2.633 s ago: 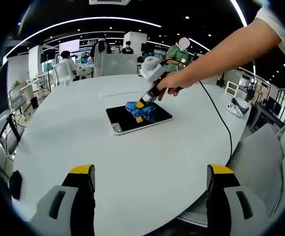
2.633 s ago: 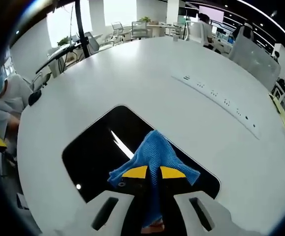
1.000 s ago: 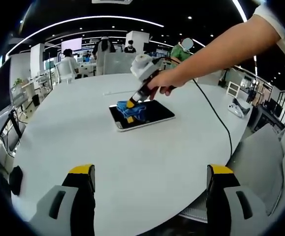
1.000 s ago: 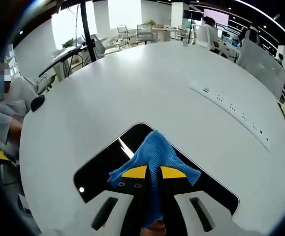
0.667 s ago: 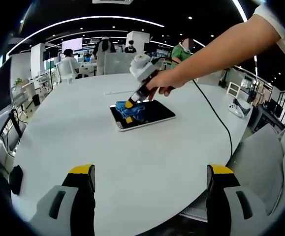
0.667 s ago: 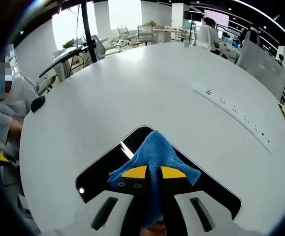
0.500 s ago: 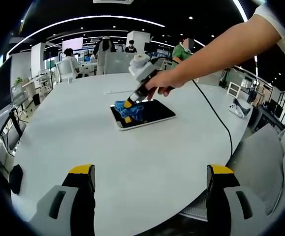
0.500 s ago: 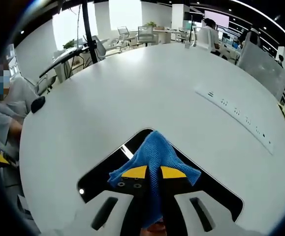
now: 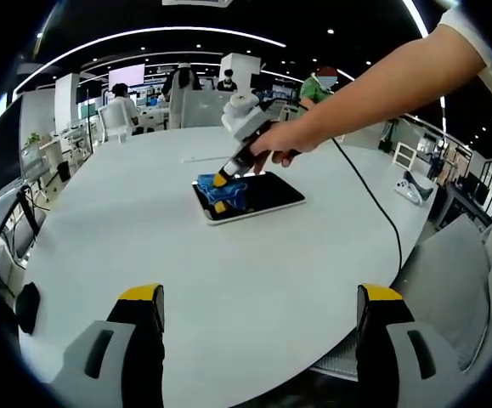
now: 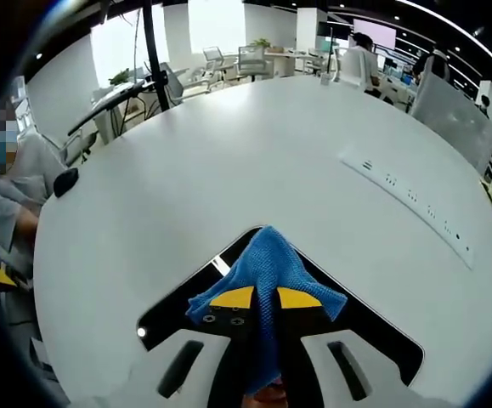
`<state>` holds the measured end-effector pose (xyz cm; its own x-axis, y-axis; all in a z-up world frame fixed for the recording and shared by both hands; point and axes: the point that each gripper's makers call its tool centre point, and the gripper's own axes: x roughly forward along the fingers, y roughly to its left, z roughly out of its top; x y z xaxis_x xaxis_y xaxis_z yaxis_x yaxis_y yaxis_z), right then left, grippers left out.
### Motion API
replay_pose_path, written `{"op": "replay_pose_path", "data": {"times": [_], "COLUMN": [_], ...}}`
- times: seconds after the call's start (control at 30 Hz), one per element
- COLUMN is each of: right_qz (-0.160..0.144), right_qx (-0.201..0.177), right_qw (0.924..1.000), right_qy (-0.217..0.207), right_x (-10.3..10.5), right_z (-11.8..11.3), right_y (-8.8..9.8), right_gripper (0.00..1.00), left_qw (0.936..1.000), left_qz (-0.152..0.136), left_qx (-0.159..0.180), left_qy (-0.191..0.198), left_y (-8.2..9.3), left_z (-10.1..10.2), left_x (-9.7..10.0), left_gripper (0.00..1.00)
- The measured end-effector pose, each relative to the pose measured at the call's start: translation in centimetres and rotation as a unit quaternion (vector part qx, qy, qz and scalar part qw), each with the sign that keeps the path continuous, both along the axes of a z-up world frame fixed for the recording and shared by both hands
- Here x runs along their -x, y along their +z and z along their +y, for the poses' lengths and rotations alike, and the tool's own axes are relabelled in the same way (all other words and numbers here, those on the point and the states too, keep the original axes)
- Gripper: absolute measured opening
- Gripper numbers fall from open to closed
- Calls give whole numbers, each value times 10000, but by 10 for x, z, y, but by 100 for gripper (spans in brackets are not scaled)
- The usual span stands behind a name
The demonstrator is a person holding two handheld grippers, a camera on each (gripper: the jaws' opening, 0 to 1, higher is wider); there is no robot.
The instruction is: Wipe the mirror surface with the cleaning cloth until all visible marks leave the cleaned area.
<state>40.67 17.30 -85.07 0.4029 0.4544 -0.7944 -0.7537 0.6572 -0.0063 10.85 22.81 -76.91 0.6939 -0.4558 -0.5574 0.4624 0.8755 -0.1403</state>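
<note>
Sliding leftward, right hand-held gripper (image 9: 221, 179) presses cloth (image 9: 221, 192) onto mirror (image 9: 262, 197).

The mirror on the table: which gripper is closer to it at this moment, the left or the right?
Right. The right gripper presses the blue cloth onto the mirror. The left gripper is open, well back from it above the table's near edge.

Mirror (image 9: 254, 195): flat on the table (image 9: 144, 246), toward its far side.
Cloth (image 9: 222, 192): on the mirror's left end, under the right gripper (image 9: 220, 180).
Left gripper (image 9: 258, 297): over the table's near edge, well apart from the mirror.
Cable (image 9: 373, 200): across the table, right of the mirror.
</note>
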Motion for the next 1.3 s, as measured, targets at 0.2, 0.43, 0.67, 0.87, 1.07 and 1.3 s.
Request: {"op": "replay_pose_path", "data": {"times": [0.2, 0.43, 0.67, 0.87, 1.07, 1.3], "right_qz": [-7, -12, -11, 29, 7, 14], "right_qx": [-8, -23, -54, -82, -98, -75], "right_qw": [10000, 10000, 10000, 10000, 10000, 10000], "right_qy": [20, 42, 29, -34, 7, -6], "right_x": [-1, -2, 0, -3, -4, -3], "right_z": [4, 10, 12, 17, 23, 24], "right_y": [-1, -1, -1, -2, -1, -1], "right_gripper": [4, 4, 4, 4, 4, 4], "left_qw": [10000, 10000, 10000, 10000, 10000, 10000], "left_qz": [-7, 12, 17, 23, 47, 51], "left_qx": [-10, -19, -9, 11, 14, -2], "left_qy": [6, 3, 30, 27, 38, 54], "left_y": [0, -1, -1, -2, -4, -4], "left_z": [2, 3, 4, 2, 3, 7], "left_x": [-1, 1, 1, 0, 1, 2], "left_gripper": [95, 95, 95, 95, 95, 95]}}
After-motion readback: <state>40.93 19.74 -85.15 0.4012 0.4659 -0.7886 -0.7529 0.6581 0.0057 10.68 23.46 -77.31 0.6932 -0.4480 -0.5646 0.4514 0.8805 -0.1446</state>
